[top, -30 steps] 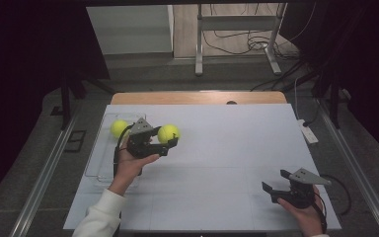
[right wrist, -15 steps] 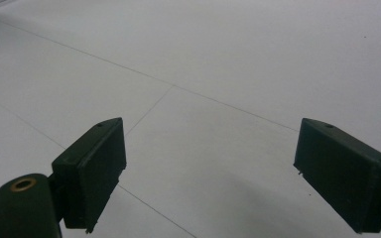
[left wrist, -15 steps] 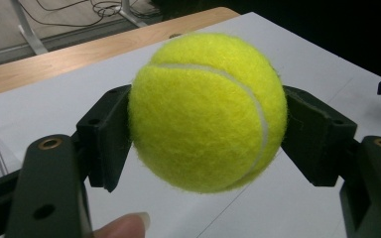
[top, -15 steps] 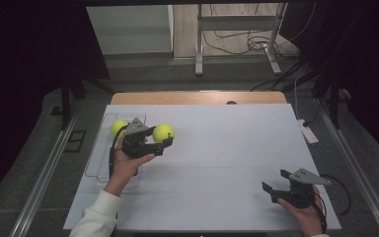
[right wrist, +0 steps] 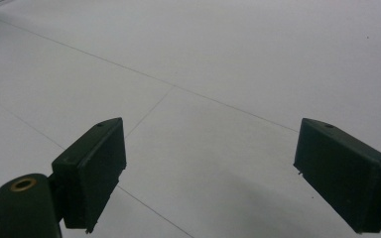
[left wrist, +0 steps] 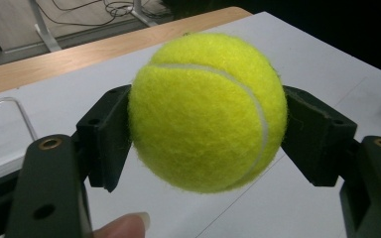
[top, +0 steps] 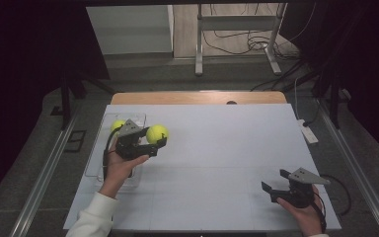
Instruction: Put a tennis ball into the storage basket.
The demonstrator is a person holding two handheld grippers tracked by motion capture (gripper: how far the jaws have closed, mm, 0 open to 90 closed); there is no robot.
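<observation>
My left gripper (top: pixel 154 140) is shut on a yellow tennis ball (top: pixel 157 133), held above the left part of the white table (top: pixel 217 163) beside a clear tray. In the left gripper view both black pads press the sides of the tennis ball (left wrist: pixel 208 111), and a fingertip shows at the bottom edge. A second yellow ball (top: pixel 118 125) lies inside the clear plastic tray (top: pixel 140 117), partly hidden behind the gripper. My right gripper (top: pixel 270 192) rests near the table's front right corner. Its jaws stand wide apart over bare table, as the right gripper (right wrist: pixel 208 173) view shows.
A wooden strip (top: pixel 192 97) runs along the table's far edge. A white power strip (top: pixel 307 132) lies off the right edge. Metal stand legs (top: pixel 237 37) and cables sit on the floor beyond.
My left gripper has carried the tennis ball a little to the left, closer to the clear tray. The right gripper has stayed put.
</observation>
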